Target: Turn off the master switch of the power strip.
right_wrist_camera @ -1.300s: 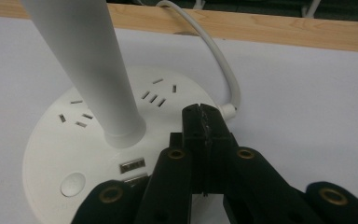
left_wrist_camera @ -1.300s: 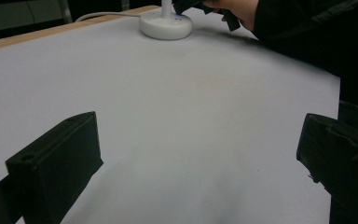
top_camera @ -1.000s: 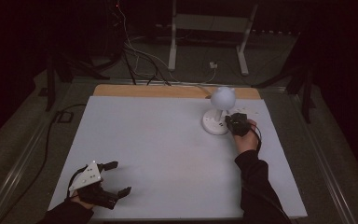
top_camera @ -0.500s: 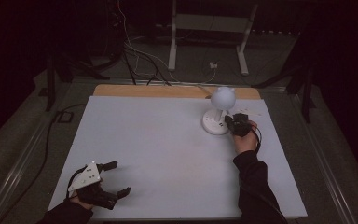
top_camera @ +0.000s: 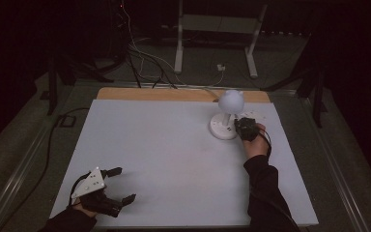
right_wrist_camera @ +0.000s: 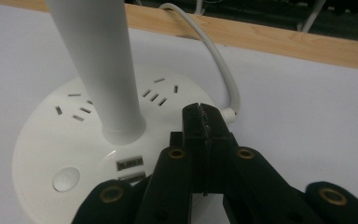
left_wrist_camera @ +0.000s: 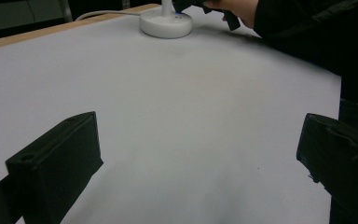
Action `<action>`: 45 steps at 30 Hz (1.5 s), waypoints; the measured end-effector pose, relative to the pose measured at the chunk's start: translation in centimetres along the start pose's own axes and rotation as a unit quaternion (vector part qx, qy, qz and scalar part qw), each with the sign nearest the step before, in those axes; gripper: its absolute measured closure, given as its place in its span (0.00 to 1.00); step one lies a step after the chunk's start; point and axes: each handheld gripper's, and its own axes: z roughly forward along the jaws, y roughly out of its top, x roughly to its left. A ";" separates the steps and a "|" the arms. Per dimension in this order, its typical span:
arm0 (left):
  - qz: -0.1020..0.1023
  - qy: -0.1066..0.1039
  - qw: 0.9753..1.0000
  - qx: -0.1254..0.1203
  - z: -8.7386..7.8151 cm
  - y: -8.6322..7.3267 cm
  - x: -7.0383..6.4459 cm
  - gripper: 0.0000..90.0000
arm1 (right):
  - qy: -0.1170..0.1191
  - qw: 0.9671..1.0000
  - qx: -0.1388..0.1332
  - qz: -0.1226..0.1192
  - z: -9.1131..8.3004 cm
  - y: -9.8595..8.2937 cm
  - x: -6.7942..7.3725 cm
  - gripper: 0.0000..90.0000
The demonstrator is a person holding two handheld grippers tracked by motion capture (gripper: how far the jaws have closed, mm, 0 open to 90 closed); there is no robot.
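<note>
The white plastic desk lamp with a round socket base stood near the far right of the bench, its globe-shaped head on a straight white stem rising from the middle of the base. In the right gripper view the base showed several socket slots, two USB ports and a round push button on its near edge, with a white power cord curving off the back over the wooden strip at the bench's far edge.

The right gripper hung right over the base, just beside the stem, its black jaws clenched together on nothing, tips pointing down at the plastic. From where I stood it looked like a poke at the base, perhaps at the button. The risk was aim: the closed tips sat to the side of the button, nearer the cord's exit, so a push there could land on bare plastic or slip into a socket slot. A hard or slanted press could also skid the light base across the smooth white sheet or rock the top-heavy lamp, and a sideways sweep could knock the stem or snag the cord.

The left gripper rested at the near left corner, jaws spread wide and empty, well apart from the lamp and too far off to steady it.
</note>
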 end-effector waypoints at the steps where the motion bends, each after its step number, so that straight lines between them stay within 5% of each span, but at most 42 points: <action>1: 0.000 0.000 1.000 0.000 0.0 0.0 0.0 0.00 | -0.005 1.000 -0.003 -0.009 0.0 -0.1 0.1 1.00; 6: 0.000 0.000 1.000 -0.001 -0.1 0.0 0.0 0.00 | -0.018 0.999 -0.001 -0.031 0.0 -0.1 0.6 1.00; 20: -0.004 0.005 1.000 -0.002 0.0 0.0 0.2 0.00 | 0.011 0.999 -0.039 0.017 -2.1 0.6 -1.2 0.90; 23: -0.003 0.005 1.000 -0.002 0.0 0.0 0.1 0.00 | 0.019 0.999 -0.039 0.023 -2.8 1.1 -1.5 0.78; 31: -0.003 0.006 1.000 -0.003 0.0 0.0 0.2 0.00 | 0.056 0.997 -0.044 0.031 -4.3 1.5 -1.7 0.17; 36: -0.003 0.005 1.000 -0.003 0.0 0.0 0.2 0.00 | 0.088 0.995 -0.053 0.016 -5.2 1.3 -1.2 0.03; 45: -0.002 0.004 1.000 -0.003 0.0 0.0 0.2 0.00 | 0.104 0.994 -0.037 -0.008 -6.9 1.2 -0.2 0.00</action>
